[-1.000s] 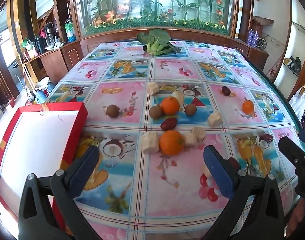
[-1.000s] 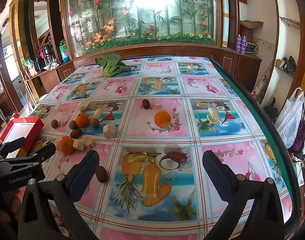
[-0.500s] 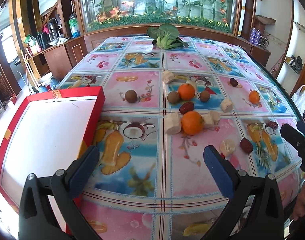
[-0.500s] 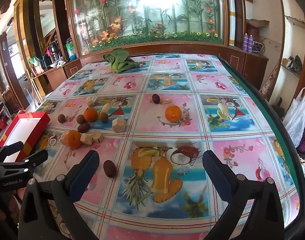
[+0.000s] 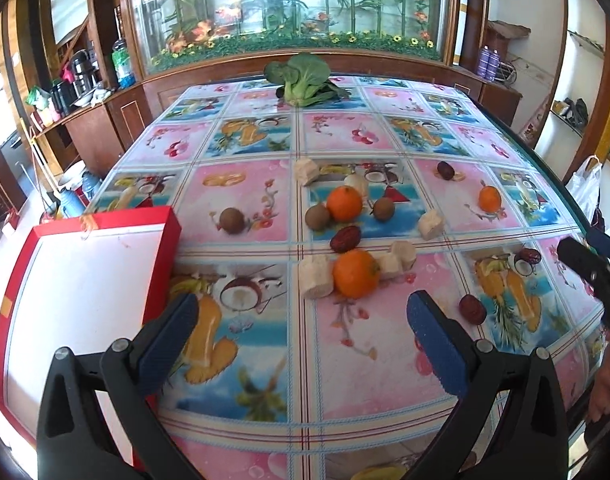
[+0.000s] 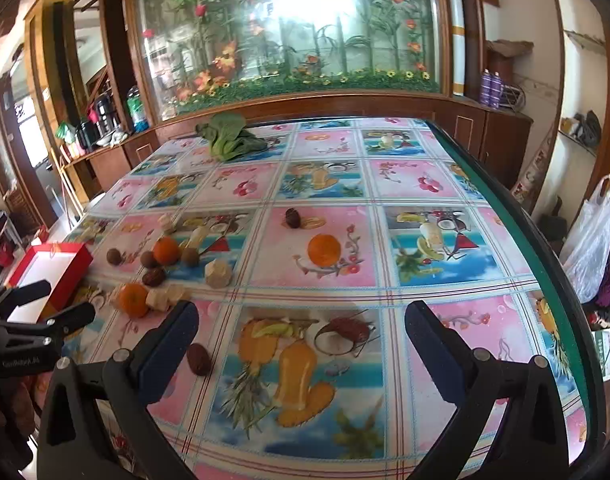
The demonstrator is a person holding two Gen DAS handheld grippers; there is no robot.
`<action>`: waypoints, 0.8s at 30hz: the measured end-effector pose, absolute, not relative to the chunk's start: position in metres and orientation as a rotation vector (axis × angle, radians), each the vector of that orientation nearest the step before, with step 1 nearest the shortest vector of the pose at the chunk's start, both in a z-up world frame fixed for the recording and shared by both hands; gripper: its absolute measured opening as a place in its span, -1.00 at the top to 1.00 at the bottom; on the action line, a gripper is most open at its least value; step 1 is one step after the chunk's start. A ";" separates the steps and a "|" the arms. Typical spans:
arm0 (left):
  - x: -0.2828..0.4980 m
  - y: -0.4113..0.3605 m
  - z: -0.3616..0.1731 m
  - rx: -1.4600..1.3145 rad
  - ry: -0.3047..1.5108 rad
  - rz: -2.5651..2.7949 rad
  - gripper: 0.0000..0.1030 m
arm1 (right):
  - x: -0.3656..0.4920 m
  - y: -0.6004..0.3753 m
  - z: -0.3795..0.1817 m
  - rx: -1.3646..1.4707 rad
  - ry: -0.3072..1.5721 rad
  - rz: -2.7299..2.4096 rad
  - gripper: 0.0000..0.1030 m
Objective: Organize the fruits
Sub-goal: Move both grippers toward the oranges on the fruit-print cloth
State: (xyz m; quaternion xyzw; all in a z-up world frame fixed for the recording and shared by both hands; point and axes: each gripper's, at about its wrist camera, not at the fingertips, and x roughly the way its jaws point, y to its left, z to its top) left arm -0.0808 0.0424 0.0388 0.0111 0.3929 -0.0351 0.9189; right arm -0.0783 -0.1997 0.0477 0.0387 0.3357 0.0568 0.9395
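Loose fruit lies mid-table: a near orange (image 5: 356, 273) with pale banana chunks (image 5: 315, 277) beside it, a second orange (image 5: 344, 203), brown kiwis (image 5: 231, 220), red dates (image 5: 345, 239) and a far orange (image 5: 489, 199). A red box with a white inside (image 5: 85, 272) sits at the left table edge. My left gripper (image 5: 301, 320) is open and empty, short of the near orange. My right gripper (image 6: 301, 322) is open and empty, above the table; a date (image 6: 198, 359) lies by its left finger. The far orange (image 6: 324, 250) shows ahead of it.
A green leafy vegetable (image 5: 303, 77) lies at the table's far end. The table has a fruit-print cloth (image 5: 245, 360) and a green right edge (image 6: 545, 248). A wooden cabinet with a glass display (image 6: 289, 40) stands behind. A white plastic bag (image 6: 593, 240) hangs at the right.
Both grippers have drawn back and swung right, so the fruit looks farther and the red box shows more. Both stay open and empty.
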 end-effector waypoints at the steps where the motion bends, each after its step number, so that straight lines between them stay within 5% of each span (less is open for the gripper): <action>1: -0.080 0.042 0.039 0.024 0.810 -0.077 -1.00 | -0.076 -0.202 0.048 0.087 0.684 0.112 -0.99; 12: -0.055 0.029 0.034 0.047 0.833 -0.211 -0.98 | -0.055 -0.207 0.044 0.121 0.705 0.103 -0.99; 19: -0.031 0.019 0.019 0.082 0.907 -0.323 -0.41 | -0.047 -0.215 0.034 0.135 0.729 0.082 -0.99; 24: -0.029 0.014 0.013 0.147 0.894 -0.362 -0.40 | -0.043 -0.220 0.033 0.145 0.731 0.077 -0.99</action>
